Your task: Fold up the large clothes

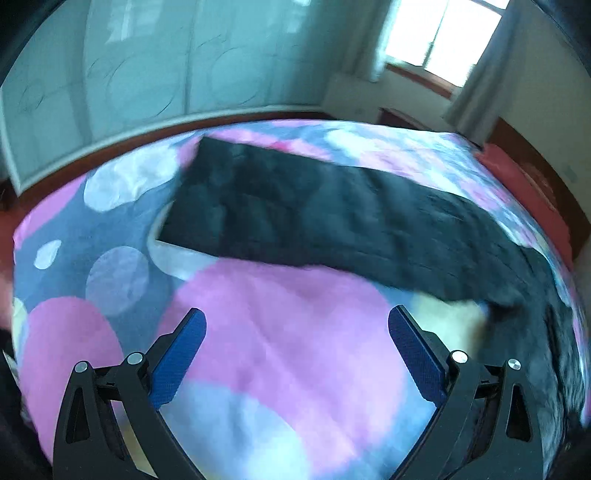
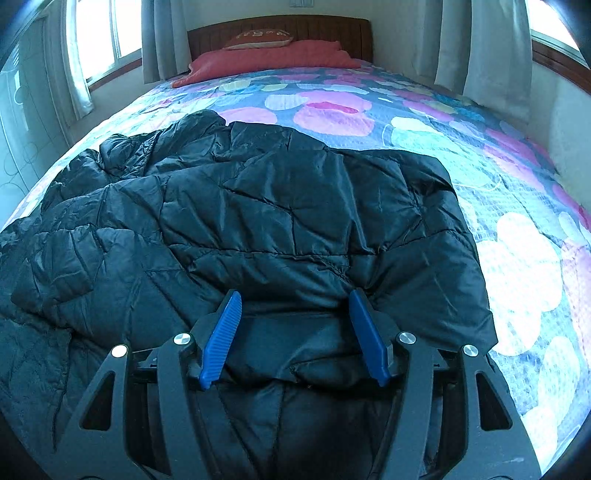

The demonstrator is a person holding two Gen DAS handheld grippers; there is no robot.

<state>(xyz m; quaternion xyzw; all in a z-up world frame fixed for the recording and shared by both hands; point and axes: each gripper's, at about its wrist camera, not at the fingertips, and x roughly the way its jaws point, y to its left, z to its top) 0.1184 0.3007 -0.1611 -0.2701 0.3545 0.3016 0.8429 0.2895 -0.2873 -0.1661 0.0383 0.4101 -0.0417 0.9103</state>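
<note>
No readable brand or label anywhere; the orange cushion point(image 2: 260, 38) at the wooden headboard point(image 2: 280, 31) carries pale lettering, too small to make out. The black quilted jacket point(image 2: 258, 206) lies spread flat across the dotted bedspread point(image 2: 517, 236), well short of the red pillow point(image 2: 273, 59). My right gripper point(image 2: 293, 334) points down over the jacket's near edge, blue fingers point(image 2: 221, 341) apart, a folded flap of the jacket lying between them; the pads don't press it, fabric sits loose with gaps on both sides. In the left wrist view, blurred, my left gripper point(image 1: 297, 354) has its blue fingers point(image 1: 181, 358) spread wide with nothing between them, only pink and blue bedspread point(image 1: 277, 332) underneath. From there the jacket point(image 1: 314, 221) runs as a long dark band beyond the fingertips, well apart from them, its right end curving toward the frame's right edge near the right-hand finger, not touching it. Pale wardrobe doors point(image 1: 147, 74) stand past the bed's far side, window point(image 1: 443, 37) with curtains point(image 1: 480, 74) to the right.
</note>
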